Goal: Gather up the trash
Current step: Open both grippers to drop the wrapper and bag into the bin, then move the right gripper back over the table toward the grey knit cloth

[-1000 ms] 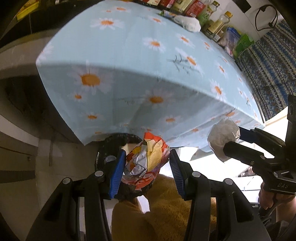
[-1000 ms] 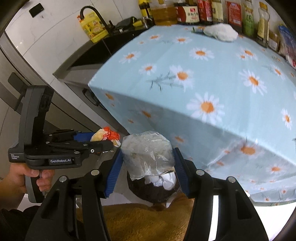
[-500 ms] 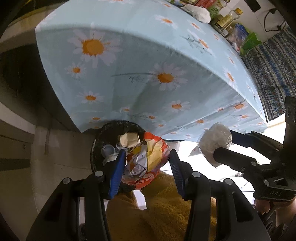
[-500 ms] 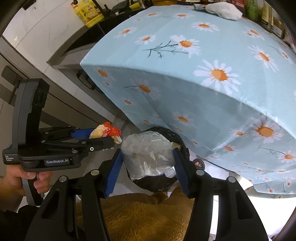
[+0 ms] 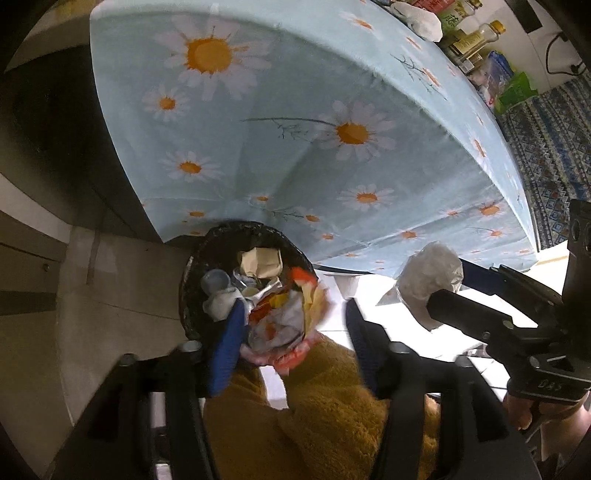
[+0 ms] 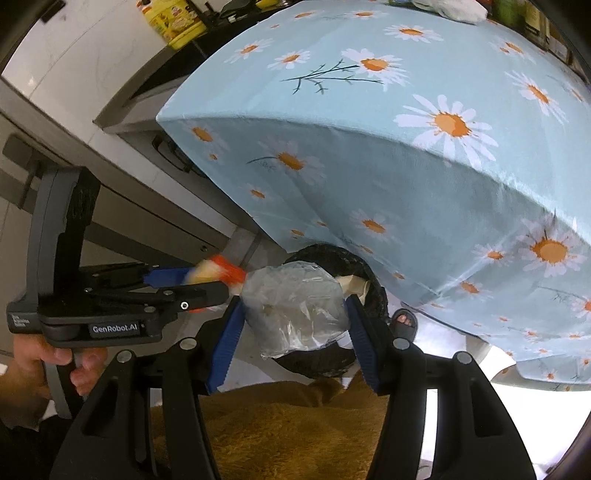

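Observation:
A black-lined trash bin (image 5: 192,280) stands on the floor below the table edge, holding paper and plastic scraps; it also shows in the right wrist view (image 6: 373,284). My left gripper (image 5: 295,332) has its jaws apart; the crumpled red, yellow and silver wrapper (image 5: 284,317) is blurred, touching only the left finger, over the bin's rim. My right gripper (image 6: 295,317) is shut on a crumpled clear plastic bag (image 6: 295,306) above the bin; the bag shows in the left wrist view too (image 5: 428,284).
A table with a light-blue daisy cloth (image 5: 295,122) overhangs the bin. Bottles (image 5: 476,37) and white trash (image 5: 424,22) sit at its far side. Grey cabinets (image 6: 110,206) are on the left. A sandalled foot (image 6: 404,321) is beside the bin.
Both grippers have come down lower over the bin. My left gripper's jaws have opened and the colourful wrapper has come loose from the right finger.

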{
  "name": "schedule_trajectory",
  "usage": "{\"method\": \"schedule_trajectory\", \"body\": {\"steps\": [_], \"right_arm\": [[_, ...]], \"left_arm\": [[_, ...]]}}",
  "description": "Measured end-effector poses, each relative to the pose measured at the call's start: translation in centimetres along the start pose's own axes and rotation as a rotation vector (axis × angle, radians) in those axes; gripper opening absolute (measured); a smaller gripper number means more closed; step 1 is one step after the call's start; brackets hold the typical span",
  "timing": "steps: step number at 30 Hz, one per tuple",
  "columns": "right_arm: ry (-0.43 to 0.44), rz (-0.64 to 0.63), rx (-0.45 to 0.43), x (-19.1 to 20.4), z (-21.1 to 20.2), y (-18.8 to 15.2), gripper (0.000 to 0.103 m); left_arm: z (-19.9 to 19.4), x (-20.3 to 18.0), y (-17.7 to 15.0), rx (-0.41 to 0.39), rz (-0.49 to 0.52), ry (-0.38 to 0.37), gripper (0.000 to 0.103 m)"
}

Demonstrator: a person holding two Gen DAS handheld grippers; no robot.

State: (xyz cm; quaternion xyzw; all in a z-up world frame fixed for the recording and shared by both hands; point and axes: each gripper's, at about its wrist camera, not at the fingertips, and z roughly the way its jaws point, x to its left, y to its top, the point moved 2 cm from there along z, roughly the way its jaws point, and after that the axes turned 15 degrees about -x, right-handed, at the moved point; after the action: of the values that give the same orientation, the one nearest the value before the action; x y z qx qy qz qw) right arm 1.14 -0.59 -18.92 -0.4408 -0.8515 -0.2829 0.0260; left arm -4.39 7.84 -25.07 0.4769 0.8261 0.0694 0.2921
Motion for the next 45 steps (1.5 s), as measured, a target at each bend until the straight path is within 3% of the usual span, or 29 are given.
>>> {"method": "schedule_trajectory", "body": {"steps": [16,27,38,45], "right_arm": [[-0.01,0.032,-0.025,-0.5,-1.0,0.4,0.062],[-0.013,0.011,-0.083,-0.4,-3.2,1.8,0.062],[-0.002,-0.009,-0.219,-0.4,-7.9,5.4,0.066],[-0.01,-0.035,-0.285,-2.5,-9.1,9.3,0.067]], "left_arm": [[-0.4,0.6,0.7,0.0,-0.013,0.005,0.066],[-2.7,-0.9,2.0,-0.048,0.044,0.0,0.066],[-6.9,-4.3,5.4,-0.139,0.109,-0.008,0.066],[-7.9,-7.0,9.0,-0.196,0.139,-0.005,0.066]]}}
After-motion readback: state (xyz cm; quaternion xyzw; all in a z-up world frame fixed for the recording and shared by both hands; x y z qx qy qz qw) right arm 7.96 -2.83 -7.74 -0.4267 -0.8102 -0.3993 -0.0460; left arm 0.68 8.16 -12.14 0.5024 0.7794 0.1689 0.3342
